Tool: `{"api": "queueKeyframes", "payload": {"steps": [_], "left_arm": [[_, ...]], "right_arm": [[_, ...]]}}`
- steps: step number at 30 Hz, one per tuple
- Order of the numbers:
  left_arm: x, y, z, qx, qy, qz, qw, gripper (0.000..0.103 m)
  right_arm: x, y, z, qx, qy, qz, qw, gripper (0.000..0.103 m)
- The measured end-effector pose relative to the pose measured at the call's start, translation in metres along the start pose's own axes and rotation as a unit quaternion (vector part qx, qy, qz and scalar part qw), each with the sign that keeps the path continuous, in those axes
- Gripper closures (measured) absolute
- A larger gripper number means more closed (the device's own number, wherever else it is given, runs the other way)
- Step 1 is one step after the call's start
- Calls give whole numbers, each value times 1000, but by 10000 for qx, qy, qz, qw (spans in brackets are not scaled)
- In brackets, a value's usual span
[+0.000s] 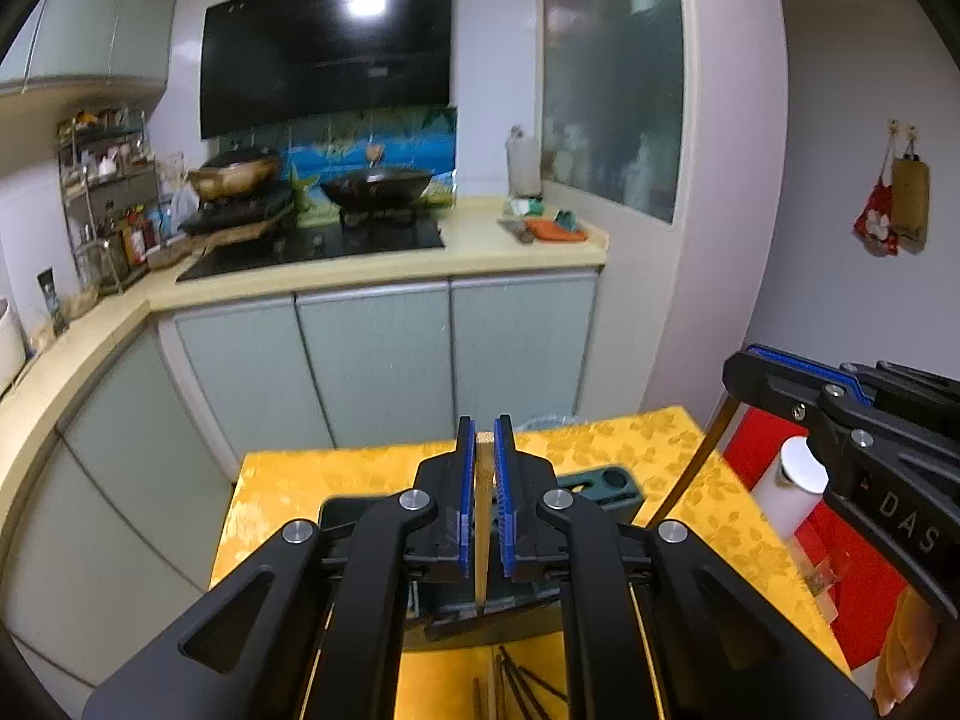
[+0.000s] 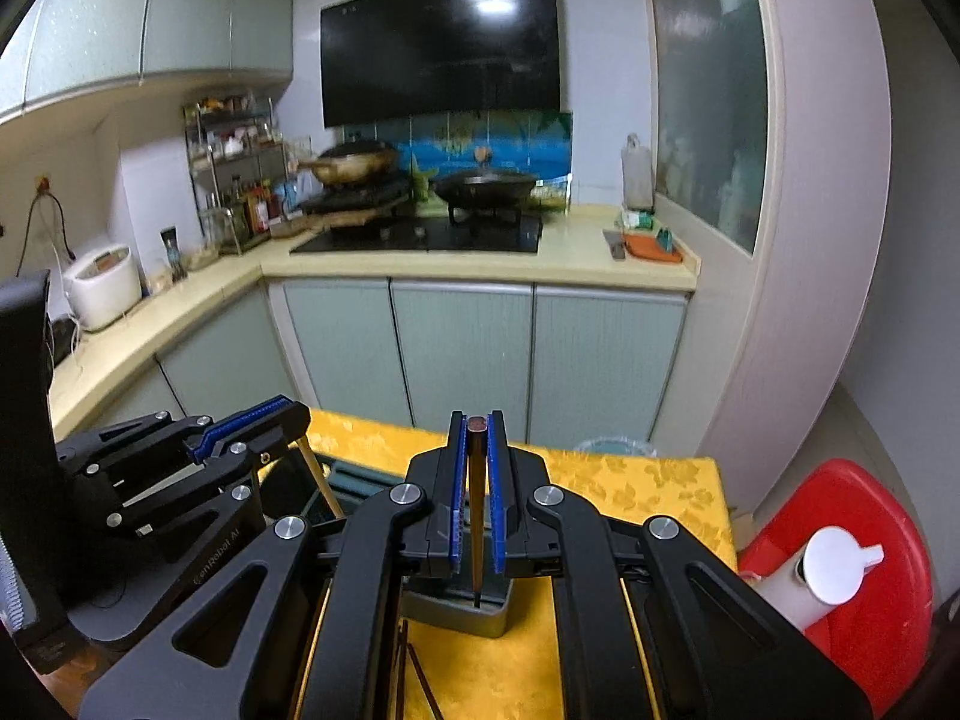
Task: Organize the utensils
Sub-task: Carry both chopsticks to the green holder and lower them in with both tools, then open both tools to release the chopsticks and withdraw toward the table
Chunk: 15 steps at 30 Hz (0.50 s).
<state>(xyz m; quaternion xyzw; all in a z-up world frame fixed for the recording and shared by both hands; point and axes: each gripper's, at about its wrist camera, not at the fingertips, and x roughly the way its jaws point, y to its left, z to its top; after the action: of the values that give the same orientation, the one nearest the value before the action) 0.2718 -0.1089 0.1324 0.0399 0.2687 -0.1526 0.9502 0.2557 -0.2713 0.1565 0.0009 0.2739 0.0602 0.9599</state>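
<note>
My left gripper [image 1: 484, 427] is shut on a pale wooden chopstick [image 1: 482, 516] that stands upright, its lower end down in a dark green utensil holder [image 1: 600, 483] on the yellow tablecloth [image 1: 312, 480]. My right gripper [image 2: 477, 420] is shut on a dark brown chopstick [image 2: 476, 516], also upright, with its tip at the holder's [image 2: 498, 615] opening. Each wrist view catches the other tool: the right gripper [image 1: 744, 372] at the right edge, the left gripper [image 2: 294, 411] at the left with its pale chopstick [image 2: 321, 480]. Several loose dark chopsticks [image 1: 516, 684] lie on the cloth nearest me.
A red stool [image 2: 840, 480] with a white bottle [image 2: 834, 564] stands right of the table. A bin [image 2: 618, 447] sits just beyond the table's far edge. Behind it run cabinets, a counter [image 2: 588, 267] and a stove with woks. Something black [image 2: 24, 420] rises at the left.
</note>
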Motion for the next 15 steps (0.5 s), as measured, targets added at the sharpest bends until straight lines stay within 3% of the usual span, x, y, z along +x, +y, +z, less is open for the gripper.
{"api": "queueKeyframes", "payload": {"steps": [6,8,11,12,13,15], "left_arm": [[3,11,-7,-91,134,77,9998,96],[0,16,-6,-162,168,64,9997,91],[-8,21,-4,-180,97,118,9997,67],[-12,23,-4,-181,72,132,9997,55],[-15,25,-3,-194,51,147,9997,46],[-20,28,-3,-231,3,191,9995,33]], "right_arm": [[10,9,-10,-67,170,47,9998,96],[10,10,-11,-29,193,87,9998,94],[11,10,-12,-31,203,102,9997,93],[11,11,-12,-39,199,120,9997,87],[10,11,-12,-27,177,127,9998,73],[7,13,-12,-40,74,53,10000,60]]}}
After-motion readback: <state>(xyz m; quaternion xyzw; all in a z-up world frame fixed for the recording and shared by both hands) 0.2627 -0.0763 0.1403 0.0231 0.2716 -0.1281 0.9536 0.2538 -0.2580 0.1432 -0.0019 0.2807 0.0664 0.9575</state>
